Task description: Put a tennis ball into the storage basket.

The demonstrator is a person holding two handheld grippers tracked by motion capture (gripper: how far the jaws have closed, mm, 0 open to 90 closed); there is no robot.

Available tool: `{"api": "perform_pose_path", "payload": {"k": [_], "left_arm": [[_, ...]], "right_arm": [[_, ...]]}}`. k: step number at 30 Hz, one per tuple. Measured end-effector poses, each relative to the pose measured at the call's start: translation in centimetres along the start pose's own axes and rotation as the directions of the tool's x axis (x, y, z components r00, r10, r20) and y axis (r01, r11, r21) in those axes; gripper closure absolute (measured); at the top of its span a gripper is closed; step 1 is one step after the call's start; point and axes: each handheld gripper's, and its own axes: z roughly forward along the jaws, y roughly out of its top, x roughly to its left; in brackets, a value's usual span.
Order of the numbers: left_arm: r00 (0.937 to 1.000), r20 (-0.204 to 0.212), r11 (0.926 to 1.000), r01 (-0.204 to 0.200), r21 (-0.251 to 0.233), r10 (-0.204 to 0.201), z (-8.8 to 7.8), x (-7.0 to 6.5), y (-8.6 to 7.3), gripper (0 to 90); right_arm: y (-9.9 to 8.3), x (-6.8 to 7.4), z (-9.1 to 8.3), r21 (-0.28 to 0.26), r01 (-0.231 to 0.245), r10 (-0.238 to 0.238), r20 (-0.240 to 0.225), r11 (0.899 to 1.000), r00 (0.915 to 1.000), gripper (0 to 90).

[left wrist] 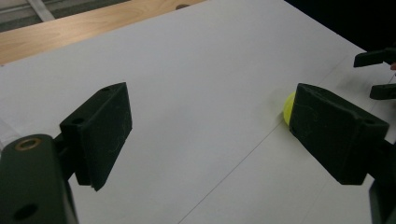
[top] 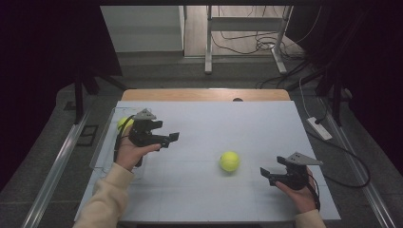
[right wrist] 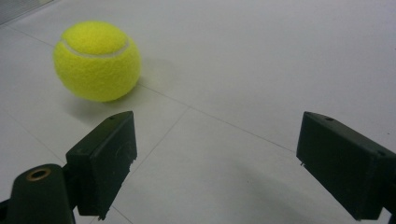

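On the white table (top: 204, 133), a tennis ball (top: 229, 161) lies between the two grippers, apart from both. From the right gripper (top: 269, 175) it sits at about ten o'clock, near; in the right gripper view it shows up and left of the jaws (right wrist: 97, 60). From the left gripper (top: 167, 139) it lies at about four o'clock, farther off, so the right hand is judged nearer. A ball has no long axis. Both grippers stand with jaws apart, holding nothing. Count: two balls, the second (top: 124, 123) in a clear tray (top: 102, 147) behind the left gripper; two grippers.
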Motion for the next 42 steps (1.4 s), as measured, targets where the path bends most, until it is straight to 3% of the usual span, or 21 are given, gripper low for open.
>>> {"api": "perform_pose_path", "payload": {"k": [14, 42], "left_arm": [[0.9992, 0.032, 0.9995, -0.026, 0.02, 0.025, 1.5, -1.1, 0.5, 13.3], [0.9943, 0.1, 0.9979, -0.044, 0.047, 0.039, 3.6, -2.5, 0.8, 10.0]], "right_arm": [[0.0, 0.0, -0.1, -0.004, -0.004, 0.004, -0.004, 1.0, 1.0, 12.2], [0.1, -0.1, -0.1, -0.006, -0.007, 0.007, -0.006, 1.0, 1.0, 12.1]]}}
